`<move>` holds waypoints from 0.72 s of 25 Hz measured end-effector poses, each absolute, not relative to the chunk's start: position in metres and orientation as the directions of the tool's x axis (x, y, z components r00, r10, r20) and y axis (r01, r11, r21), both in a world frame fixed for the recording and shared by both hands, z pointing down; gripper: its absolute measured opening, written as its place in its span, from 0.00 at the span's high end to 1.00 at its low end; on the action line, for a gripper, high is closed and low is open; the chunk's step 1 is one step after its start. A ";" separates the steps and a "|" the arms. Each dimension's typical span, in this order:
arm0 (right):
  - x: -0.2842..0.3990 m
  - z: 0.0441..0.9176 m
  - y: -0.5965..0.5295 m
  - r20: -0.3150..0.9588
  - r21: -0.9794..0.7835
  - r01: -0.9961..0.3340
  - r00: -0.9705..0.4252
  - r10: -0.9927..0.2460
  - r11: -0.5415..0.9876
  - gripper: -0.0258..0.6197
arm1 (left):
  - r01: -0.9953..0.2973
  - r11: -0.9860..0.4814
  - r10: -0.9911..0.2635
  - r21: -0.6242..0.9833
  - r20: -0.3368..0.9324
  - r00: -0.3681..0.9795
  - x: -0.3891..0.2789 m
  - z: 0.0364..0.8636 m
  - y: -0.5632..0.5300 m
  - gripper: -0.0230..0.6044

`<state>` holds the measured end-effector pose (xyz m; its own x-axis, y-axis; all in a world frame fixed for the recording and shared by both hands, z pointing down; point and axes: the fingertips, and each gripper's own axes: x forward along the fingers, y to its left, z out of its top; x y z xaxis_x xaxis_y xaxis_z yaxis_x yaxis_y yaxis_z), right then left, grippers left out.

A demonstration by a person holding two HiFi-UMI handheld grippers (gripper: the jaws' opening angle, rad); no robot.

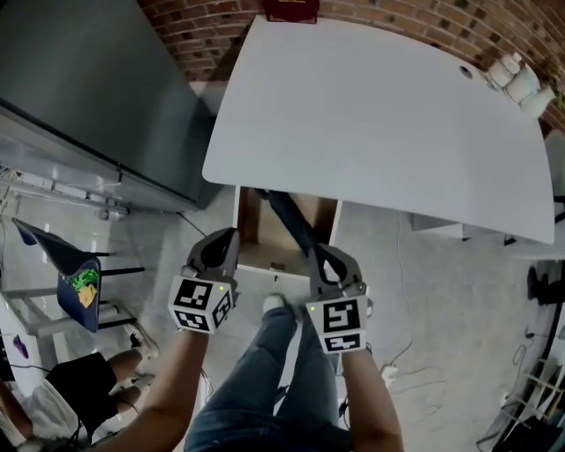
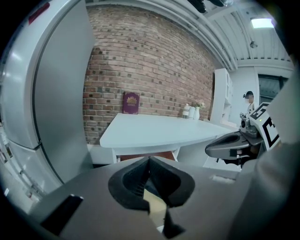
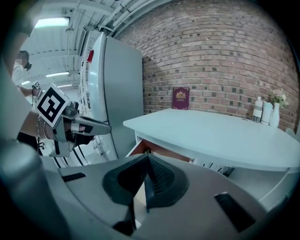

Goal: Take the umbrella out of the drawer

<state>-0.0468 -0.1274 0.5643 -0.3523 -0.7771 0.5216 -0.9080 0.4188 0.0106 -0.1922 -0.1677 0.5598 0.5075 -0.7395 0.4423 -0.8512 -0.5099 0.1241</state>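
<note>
An open drawer with a wooden inside sticks out from under the white table. In it a dark folded umbrella lies slantwise. My left gripper hovers over the drawer's near left corner, jaws shut and empty. My right gripper hangs above the near end of the umbrella, also shut on nothing. In the left gripper view the shut gripper points at the table. The right gripper points at the drawer's wooden side; the umbrella is hidden in both gripper views.
A tall grey fridge stands left of the table. A dark red book leans on the brick wall at the table's back. White bottles sit at its far right corner. The person's legs are below the drawer.
</note>
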 end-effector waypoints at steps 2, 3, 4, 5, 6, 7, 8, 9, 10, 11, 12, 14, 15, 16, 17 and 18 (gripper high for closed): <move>-0.050 0.585 -0.129 0.532 -0.004 -0.911 -0.351 -0.770 0.412 0.97 | -0.855 -0.502 -0.736 0.130 0.455 0.501 -0.194 0.578 -0.167 0.97; -0.052 0.596 -0.131 0.537 -0.008 -0.912 -0.350 -0.768 0.410 0.97 | -0.857 -0.498 -0.733 0.132 0.463 0.498 -0.195 0.587 -0.166 0.97; -0.052 0.606 -0.131 0.542 -0.011 -0.913 -0.348 -0.765 0.408 0.97 | -0.860 -0.493 -0.731 0.133 0.472 0.493 -0.197 0.596 -0.166 0.97; -0.053 0.615 -0.131 0.549 -0.016 -0.913 -0.348 -0.760 0.407 0.97 | -0.863 -0.487 -0.730 0.135 0.480 0.487 -0.198 0.604 -0.165 0.97; -0.053 0.624 -0.131 0.556 -0.026 -0.912 -0.354 -0.752 0.410 0.97 | -0.867 -0.479 -0.728 0.138 0.489 0.480 -0.199 0.611 -0.163 0.97; -0.055 0.632 -0.130 0.565 -0.043 -0.908 -0.366 -0.740 0.417 0.96 | -0.871 -0.471 -0.727 0.144 0.495 0.475 -0.200 0.617 -0.162 0.97; -0.057 0.639 -0.129 0.573 -0.067 -0.902 -0.385 -0.723 0.427 0.86 | -0.873 -0.463 -0.727 0.150 0.499 0.471 -0.201 0.622 -0.162 0.97; -0.061 0.646 -0.130 0.582 -0.094 -0.894 -0.407 -0.704 0.439 0.72 | -0.876 -0.457 -0.727 0.156 0.501 0.469 -0.202 0.626 -0.162 0.97; -0.064 0.653 -0.131 0.592 -0.120 -0.886 -0.426 -0.685 0.448 0.61 | -0.878 -0.453 -0.728 0.158 0.502 0.466 -0.203 0.629 -0.163 0.97; -0.067 0.660 -0.133 0.603 -0.139 -0.881 -0.438 -0.667 0.453 0.51 | -0.879 -0.450 -0.729 0.159 0.502 0.465 -0.203 0.632 -0.165 0.97; -0.069 0.666 -0.135 0.616 -0.152 -0.878 -0.444 -0.651 0.454 0.47 | -0.879 -0.448 -0.731 0.159 0.501 0.463 -0.203 0.634 -0.166 0.97; -0.072 0.680 -0.142 0.645 -0.168 -0.877 -0.444 -0.622 0.451 0.45 | -0.880 -0.448 -0.734 0.159 0.496 0.463 -0.202 0.639 -0.171 0.97; -0.074 0.687 -0.147 0.660 -0.166 -0.879 -0.436 -0.612 0.447 0.45 | -0.880 -0.448 -0.735 0.160 0.494 0.464 -0.201 0.642 -0.173 0.97; -0.074 0.694 -0.152 0.674 -0.153 -0.883 -0.421 -0.607 0.443 0.45 | -0.879 -0.449 -0.735 0.160 0.492 0.466 -0.201 0.644 -0.175 0.97; -0.075 0.701 -0.158 0.684 -0.132 -0.887 -0.404 -0.607 0.442 0.45 | -0.878 -0.451 -0.735 0.161 0.492 0.467 -0.200 0.647 -0.177 0.97; -0.076 0.708 -0.164 0.691 -0.111 -0.889 -0.390 -0.608 0.444 0.45 | -0.877 -0.453 -0.733 0.161 0.492 0.469 -0.199 0.650 -0.178 0.97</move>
